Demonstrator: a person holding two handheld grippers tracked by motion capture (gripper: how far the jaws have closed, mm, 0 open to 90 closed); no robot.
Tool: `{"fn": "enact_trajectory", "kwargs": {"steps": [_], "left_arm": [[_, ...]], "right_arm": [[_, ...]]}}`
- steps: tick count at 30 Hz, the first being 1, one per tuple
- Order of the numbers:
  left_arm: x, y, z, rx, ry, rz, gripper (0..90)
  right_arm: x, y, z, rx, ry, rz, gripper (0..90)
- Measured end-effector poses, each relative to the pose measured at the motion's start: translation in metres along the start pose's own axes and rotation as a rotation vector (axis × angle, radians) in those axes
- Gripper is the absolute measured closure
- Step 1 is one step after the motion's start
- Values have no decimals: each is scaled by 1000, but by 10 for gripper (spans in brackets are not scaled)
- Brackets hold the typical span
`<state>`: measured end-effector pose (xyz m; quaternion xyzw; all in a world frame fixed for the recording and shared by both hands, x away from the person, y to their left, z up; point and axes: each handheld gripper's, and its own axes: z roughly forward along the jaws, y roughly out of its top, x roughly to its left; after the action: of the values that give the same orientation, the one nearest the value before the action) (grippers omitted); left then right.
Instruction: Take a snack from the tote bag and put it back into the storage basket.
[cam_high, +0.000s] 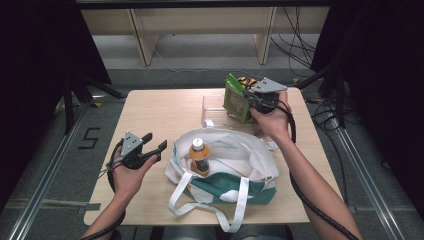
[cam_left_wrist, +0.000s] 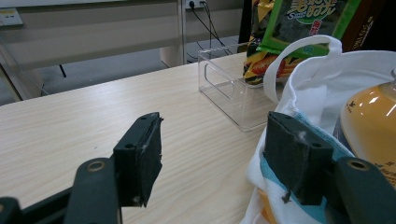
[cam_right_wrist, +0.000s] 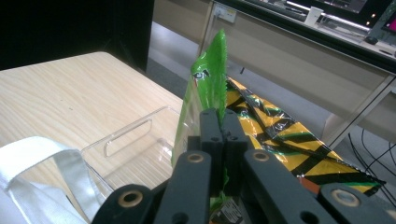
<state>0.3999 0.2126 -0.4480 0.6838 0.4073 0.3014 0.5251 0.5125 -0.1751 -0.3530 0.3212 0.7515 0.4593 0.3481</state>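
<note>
The right gripper, in the upper right of the high view, was clamped on a green packet, its jaws pressed tight on the packet's edge. The packet stood upright over a clear box at the table's far side, with a yellow-and-black bag just behind it. The left gripper, at lower left, hung with jaws apart and nothing between them, just beside a white tote. An orange bottle stood upright inside the tote, at the centre of the frame.
</note>
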Motion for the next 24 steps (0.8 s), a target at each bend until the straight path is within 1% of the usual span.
{"fn": "enact_trajectory", "kwargs": {"steps": [2,3,5,9,11,12,13,15,16,17,19,20,21,22,23,24], "left_arm": [[0,0,0,1,0,0,363],[0,0,0,0,0,0,363],[0,0,0,-1,1,-2,364],[0,0,0,1,2,-1,364],[1,0,0,0,3,0,364],[1,0,0,1,3,0,364],[1,0,0,1,3,0,364],[0,0,0,0,2,-2,363],[0,0,0,0,1,-1,364],[0,0,0,0,1,-2,364],[0,0,0,0,1,-1,364],[0,0,0,0,1,-2,364],[0,0,0,0,1,-2,364],[0,0,0,0,2,-1,364],[0,0,0,0,2,-1,364],[0,0,0,0,2,-1,364]], "right_arm": [[-1,0,1,0,7,-7,900],[0,0,2,4,3,2,900],[0,-1,4,0,-2,-13,900],[1,-4,7,7,-3,-12,900],[0,-6,8,16,-10,-23,900],[0,-6,9,21,-4,-25,900],[1,-7,10,16,-8,-20,900],[0,-9,10,23,-10,-33,900],[0,-10,11,34,-2,-28,900],[-1,-10,11,28,-12,-38,900],[-1,-11,12,38,-1,-32,900],[-1,-12,12,36,-3,-44,900],[0,-12,12,52,10,-25,900],[0,-12,13,44,-5,-46,900],[0,-13,13,57,3,-47,900],[-1,-13,14,59,2,-57,900]]}}
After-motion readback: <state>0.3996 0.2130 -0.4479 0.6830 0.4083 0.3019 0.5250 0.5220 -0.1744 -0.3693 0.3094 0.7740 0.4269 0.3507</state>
